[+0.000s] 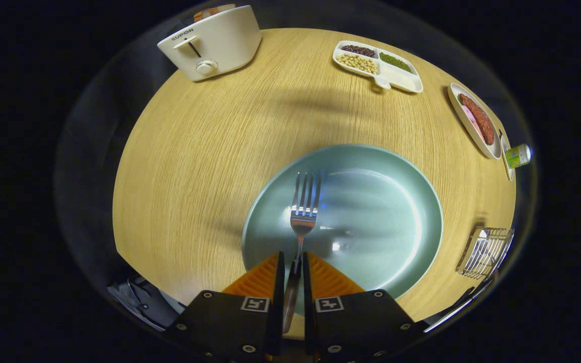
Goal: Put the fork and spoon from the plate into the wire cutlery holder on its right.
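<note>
A steel fork (pixel 302 212) points away from me over the pale green plate (pixel 396 212), its handle running back between my fingers. My gripper (pixel 293 264) is shut on the fork's handle, both fingers pressing its sides. The fork seems lifted a little above the plate, with a faint shadow under it. The wire cutlery holder (pixel 487 252) stands to the right of the plate near the table's edge, with something shiny inside it that I cannot make out clearly.
A white toaster (pixel 212 43) stands at the far left of the round wooden table (pixel 210 166). A divided white dish of beans (pixel 377 65) sits at the far side. An oval dish of meat (pixel 474 120) and a small green can (pixel 517 155) lie far right.
</note>
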A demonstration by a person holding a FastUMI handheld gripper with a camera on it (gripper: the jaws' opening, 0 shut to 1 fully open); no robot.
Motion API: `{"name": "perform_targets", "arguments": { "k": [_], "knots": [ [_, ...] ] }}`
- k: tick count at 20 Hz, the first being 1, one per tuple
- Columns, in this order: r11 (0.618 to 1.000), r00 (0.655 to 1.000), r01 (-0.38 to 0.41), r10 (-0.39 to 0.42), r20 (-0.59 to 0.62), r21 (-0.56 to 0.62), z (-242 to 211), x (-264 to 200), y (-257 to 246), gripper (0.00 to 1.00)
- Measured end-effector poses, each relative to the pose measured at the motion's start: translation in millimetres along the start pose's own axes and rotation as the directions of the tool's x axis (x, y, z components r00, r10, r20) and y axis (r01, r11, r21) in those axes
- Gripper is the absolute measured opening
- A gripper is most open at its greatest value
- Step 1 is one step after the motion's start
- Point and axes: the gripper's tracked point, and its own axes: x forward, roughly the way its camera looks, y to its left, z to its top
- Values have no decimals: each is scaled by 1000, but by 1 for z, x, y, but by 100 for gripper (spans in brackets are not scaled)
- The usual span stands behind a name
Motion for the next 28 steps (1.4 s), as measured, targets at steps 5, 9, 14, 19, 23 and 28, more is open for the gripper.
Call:
{"name": "perform_targets", "arguments": {
  "k": [5, 9, 14, 19, 23, 28],
  "knots": [
    [997, 1000, -16, 17, -8, 74, 0, 2, -3, 5],
    [994, 997, -31, 24, 68, 102, 5, -4, -13, 3],
    [991, 988, -50, 31, 149, 121, 10, -26, -34, 3],
    [988, 977, -43, 10, 212, 151, -1, -59, -73, 3],
    [981, 967, -36, -15, 255, 193, -13, -84, -115, 3],
    [956, 957, -27, -60, 284, 294, -41, -113, -180, 3]
  ]
}}
